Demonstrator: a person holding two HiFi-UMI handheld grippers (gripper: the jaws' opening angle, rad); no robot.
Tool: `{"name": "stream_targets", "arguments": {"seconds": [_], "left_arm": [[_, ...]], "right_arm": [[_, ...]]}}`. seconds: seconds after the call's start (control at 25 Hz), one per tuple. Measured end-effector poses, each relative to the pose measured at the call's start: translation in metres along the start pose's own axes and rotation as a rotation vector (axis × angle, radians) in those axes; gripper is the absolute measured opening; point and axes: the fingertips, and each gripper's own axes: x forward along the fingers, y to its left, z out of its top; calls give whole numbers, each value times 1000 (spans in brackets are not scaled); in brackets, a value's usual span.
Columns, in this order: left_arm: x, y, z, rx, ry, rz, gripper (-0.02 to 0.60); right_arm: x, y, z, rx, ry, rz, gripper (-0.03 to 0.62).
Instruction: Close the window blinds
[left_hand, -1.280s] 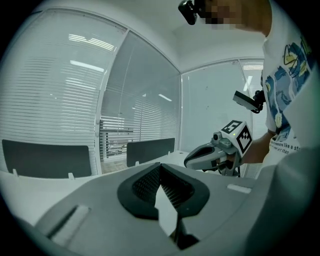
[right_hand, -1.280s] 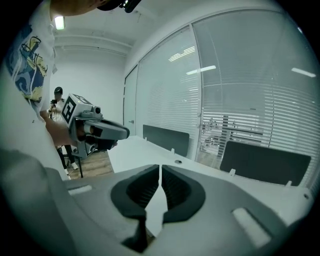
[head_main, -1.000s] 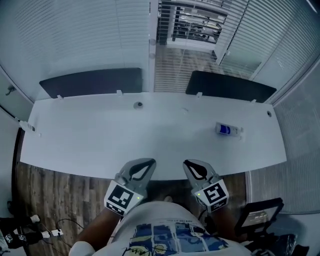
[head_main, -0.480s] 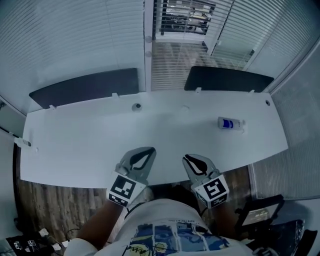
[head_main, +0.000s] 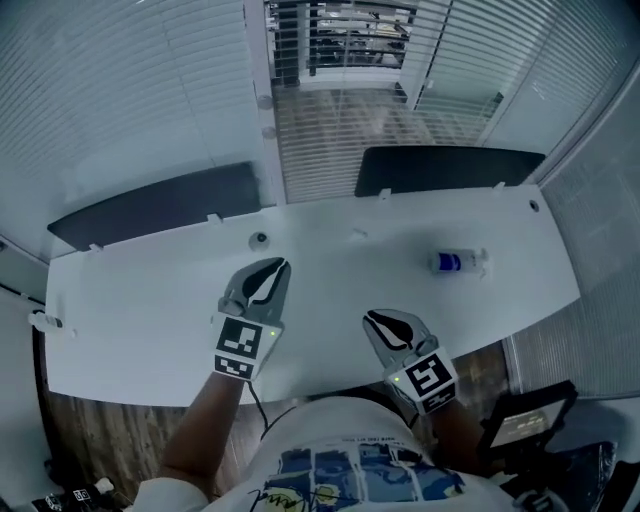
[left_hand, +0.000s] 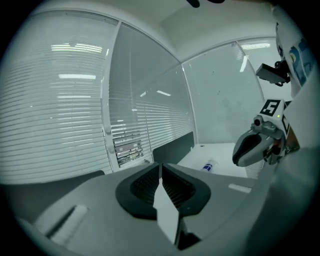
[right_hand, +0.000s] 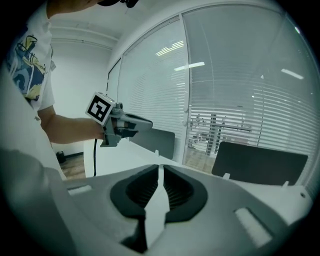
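White slatted blinds (head_main: 120, 100) cover the windows behind the desk. The middle section (head_main: 340, 45) has its slats tilted apart, and shelving shows through it; the same section appears as blinds (left_hand: 127, 147) and as blinds (right_hand: 225, 127). My left gripper (head_main: 283, 264) reaches over the white desk (head_main: 150, 300) towards the window frame (head_main: 262, 110). Its jaws have just been opening to a narrow slit, with nothing between them. My right gripper (head_main: 370, 318) hangs back at the desk's near edge, shut and empty. Each gripper view shows the other: right gripper (left_hand: 240, 152), left gripper (right_hand: 149, 122).
A small bottle (head_main: 458, 262) with a blue label lies on the desk's right side. Two dark partition panels (head_main: 160, 205) (head_main: 450, 165) stand along the desk's far edge. A round cable hole (head_main: 258, 240) sits near the left gripper. A black device (head_main: 525, 425) is at the lower right.
My left gripper has moved forward from the desk's near edge out over the desktop, towards the window. The right gripper has shifted only slightly.
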Motion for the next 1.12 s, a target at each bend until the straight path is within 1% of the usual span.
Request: {"name": "stream_targets", "arguments": {"seconds": [0.12, 0.32, 0.4, 0.68, 0.84, 1.12], "left_arm": [[29, 21, 4, 56, 18, 45, 26], [85, 55, 5, 196, 72, 100, 35], [102, 69, 5, 237, 105, 125, 35], [148, 122, 4, 312, 187, 197, 37], [164, 143, 1, 349, 226, 234, 51], [192, 175, 2, 449, 280, 291, 69]], "right_arm": [[2, -21, -3, 19, 6, -1, 21], [5, -56, -14, 30, 12, -11, 21], [3, -66, -18, 40, 28, -14, 21], [1, -97, -29, 63, 40, -25, 21], [2, -104, -36, 81, 49, -15, 21], [9, -115, -43, 94, 55, -2, 21]]}}
